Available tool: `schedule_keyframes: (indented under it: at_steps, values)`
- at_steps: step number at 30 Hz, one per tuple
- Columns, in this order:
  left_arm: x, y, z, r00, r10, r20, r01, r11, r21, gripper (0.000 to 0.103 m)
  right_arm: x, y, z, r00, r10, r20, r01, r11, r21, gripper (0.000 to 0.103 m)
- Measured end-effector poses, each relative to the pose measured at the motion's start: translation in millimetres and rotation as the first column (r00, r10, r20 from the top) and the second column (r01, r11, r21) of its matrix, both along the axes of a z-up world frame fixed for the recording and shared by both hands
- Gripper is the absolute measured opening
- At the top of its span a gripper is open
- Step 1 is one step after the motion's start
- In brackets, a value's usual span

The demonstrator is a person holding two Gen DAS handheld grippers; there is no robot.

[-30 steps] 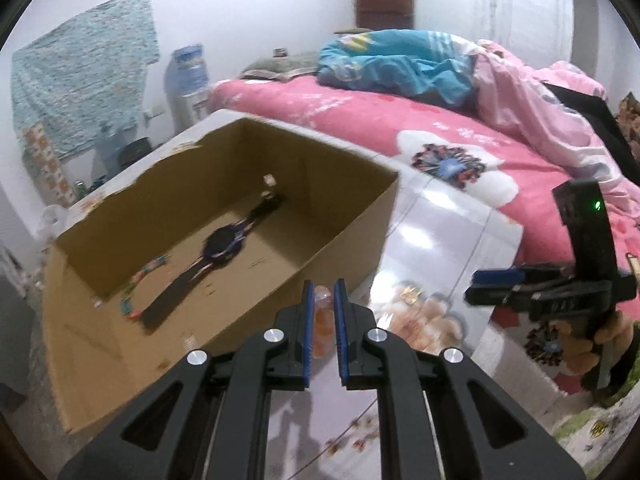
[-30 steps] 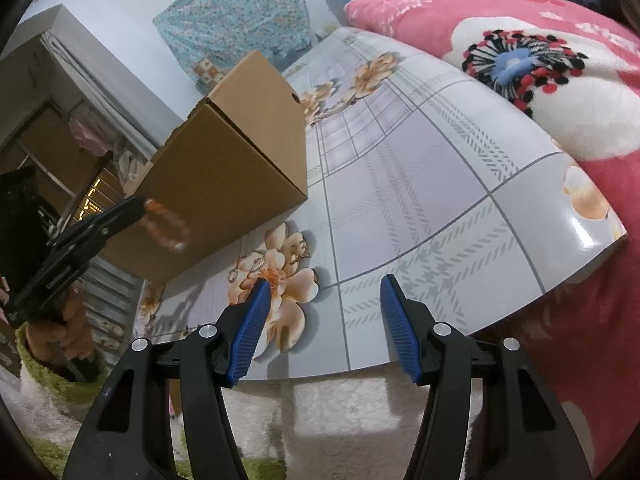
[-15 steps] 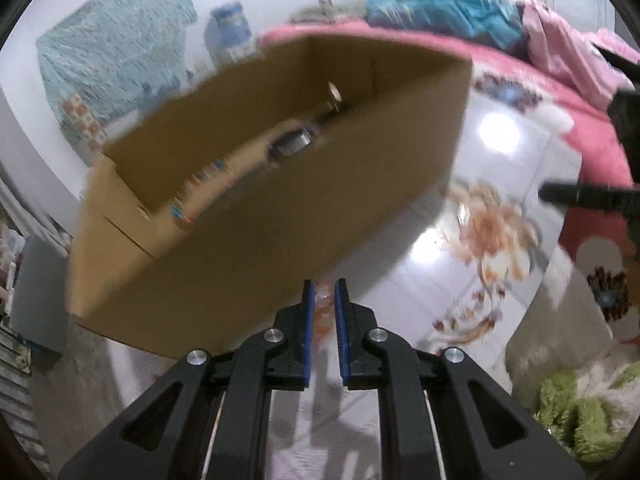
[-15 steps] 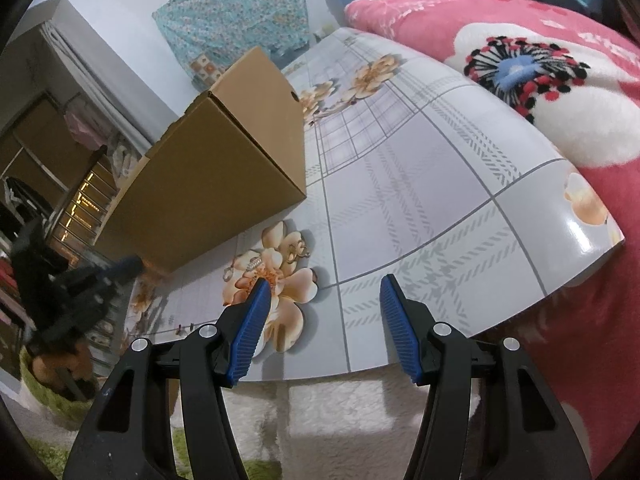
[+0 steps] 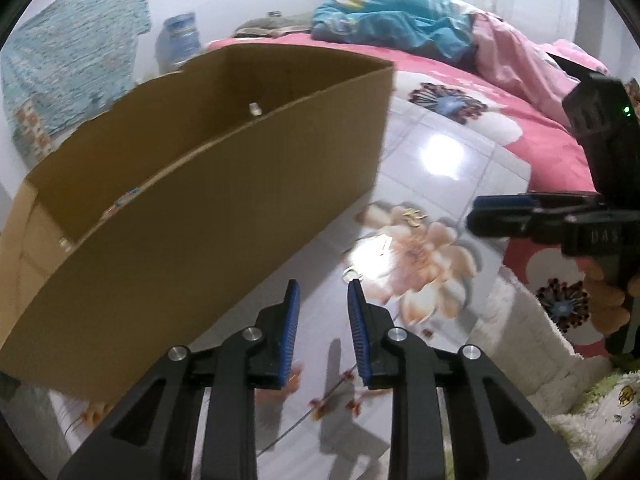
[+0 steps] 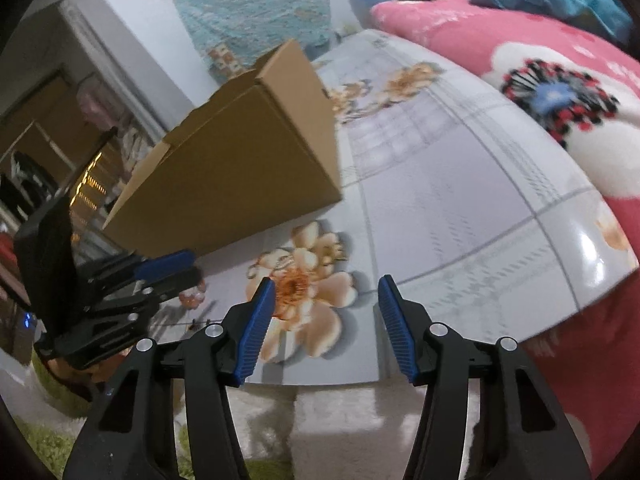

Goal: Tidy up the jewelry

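From the left wrist, the left tongs (image 5: 319, 292) hang low over the glossy flowered table (image 5: 448, 160), jaws opening with nothing between them. The cardboard box (image 5: 192, 208) for the jewelry stands just beside them, its inside mostly hidden. Small gold pieces (image 5: 412, 214) and a white tag (image 5: 383, 243) lie ahead, its print unreadable.

From the right wrist, the right tongs (image 6: 326, 292) are closing on nothing above a printed flower. A pale orange bead bracelet (image 6: 192, 296) lies by the left tongs' tips, probably just released.

Only the raised letters "DAS" can be read, on the right gripper (image 5: 500, 212) body.
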State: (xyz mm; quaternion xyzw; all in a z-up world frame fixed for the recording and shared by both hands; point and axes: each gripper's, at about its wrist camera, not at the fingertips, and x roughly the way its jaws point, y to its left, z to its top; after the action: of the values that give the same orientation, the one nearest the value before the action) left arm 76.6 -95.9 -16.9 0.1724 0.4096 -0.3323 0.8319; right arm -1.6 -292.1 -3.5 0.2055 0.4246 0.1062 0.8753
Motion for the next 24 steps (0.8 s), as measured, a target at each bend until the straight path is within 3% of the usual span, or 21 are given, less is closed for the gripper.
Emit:
schedule_keyframes:
  at_steps: [12, 24]
  values:
    - [12, -34, -22, 0.999, -0.037, -0.037, 0.039, 0.998, 0.044, 0.024, 11, 11, -3, 0.999, 0.041, 0.001, -0.041, 0.999, -0.014, 0.043]
    - [17, -43, -28, 0.999, -0.044, -0.032, 0.046, 0.998, 0.050, 0.012, 13, 9, -5, 0.999, 0.039, -0.003, -0.039, 0.999, -0.019, 0.042]
